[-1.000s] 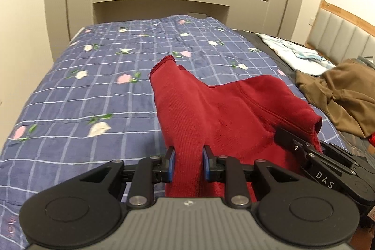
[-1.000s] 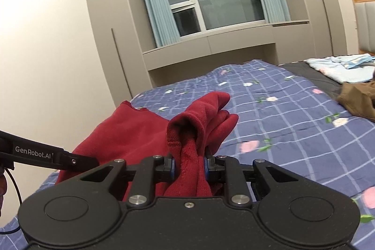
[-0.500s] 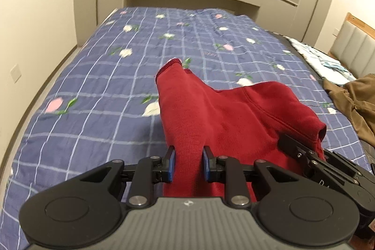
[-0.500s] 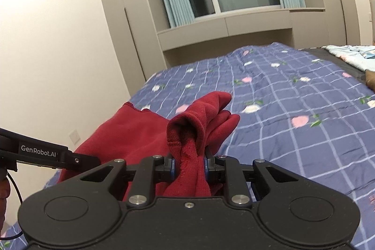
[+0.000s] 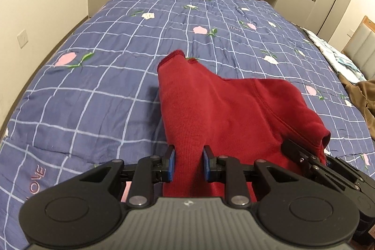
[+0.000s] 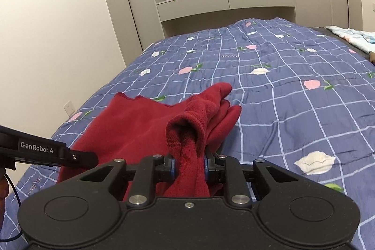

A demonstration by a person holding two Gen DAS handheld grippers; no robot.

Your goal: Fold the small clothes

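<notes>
Garment position: the red knit garment (image 5: 225, 104) lies on the blue checked bedspread (image 5: 117, 76), spread toward the near edge of the bed, with 1 cuffed end (image 5: 173, 56) pointing up the bed.

Left hand-held gripper (image 5: 187, 163): clamped on a flat band of the red fabric, which fills the gap between the 2 blue pads (image 5: 170, 162).

Right hand-held gripper (image 6: 188, 164): clenched on a bunched fold of the same garment (image 6: 138, 123); the fold stands up in a hump just ahead of the fingers. In the left wrist view it shows at the right edge (image 5: 304, 157), touching the garment's hem.

Surroundings: a brown garment (image 5: 362, 95) and a pale cloth (image 6: 349, 35) lie at the far side of the bed, well apart from the red one.
</notes>
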